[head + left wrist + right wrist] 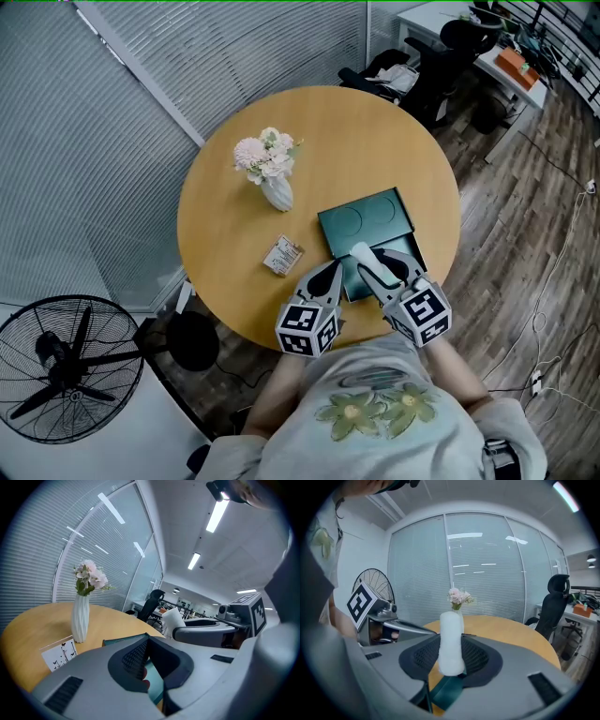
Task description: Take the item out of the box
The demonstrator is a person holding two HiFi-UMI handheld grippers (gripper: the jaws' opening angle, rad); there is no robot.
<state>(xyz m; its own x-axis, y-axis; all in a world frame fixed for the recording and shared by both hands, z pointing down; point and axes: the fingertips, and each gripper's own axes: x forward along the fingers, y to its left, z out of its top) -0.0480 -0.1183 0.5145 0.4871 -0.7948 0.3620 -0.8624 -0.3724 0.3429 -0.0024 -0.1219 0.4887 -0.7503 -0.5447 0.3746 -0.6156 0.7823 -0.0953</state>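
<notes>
The right tool (pixel 450 657) is clamped on a white roll (pixel 451 641), which stands upright between the pads with the jaws moderately wide. In the head view the roll is over the base of the green box (pixel 370 220); whether it is clear of the base cannot be told. The left tool (pixel 152 679) is nearly closed on the box's left wall. The lid lies open and flat on the worktop (pixel 234 234). The tools hide the base's contents. A vase (pixel 277 192) and a card (pixel 283 255) stand apart to the left.
</notes>
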